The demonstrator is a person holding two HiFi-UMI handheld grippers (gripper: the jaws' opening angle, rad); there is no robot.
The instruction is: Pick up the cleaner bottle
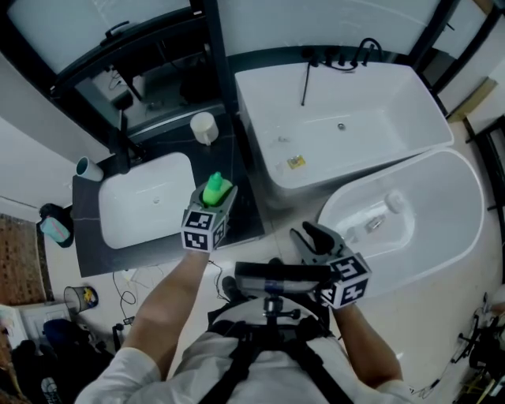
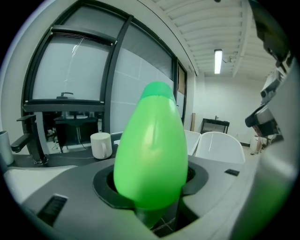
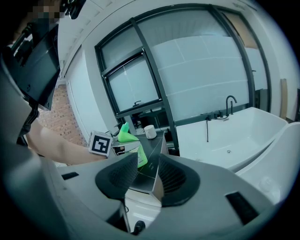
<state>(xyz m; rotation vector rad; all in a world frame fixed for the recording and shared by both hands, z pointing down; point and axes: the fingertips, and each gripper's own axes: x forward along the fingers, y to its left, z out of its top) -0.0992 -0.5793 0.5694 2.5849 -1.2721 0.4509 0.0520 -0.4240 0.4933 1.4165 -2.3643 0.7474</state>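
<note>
Pickup looks to be at the grab stage. The left gripper (image 1: 215,202) has its jaws clamped round the fat green cleaner bottle (image 1: 217,189), right at the end of the dark counter (image 1: 246,211) beside the white basin (image 1: 150,201). Can't tell if its base is off the top yet. The right gripper (image 1: 316,237) hangs off to the side, jaws a bit apart with nothing in them. Next I'd guess a straight lift with a firm squeeze, since that plastic looks slick. Further back there's a white mug (image 1: 203,126), a rectangular bathtub (image 1: 347,118), an oval tub (image 1: 426,213) and dark-framed window panels (image 1: 95,24).
</note>
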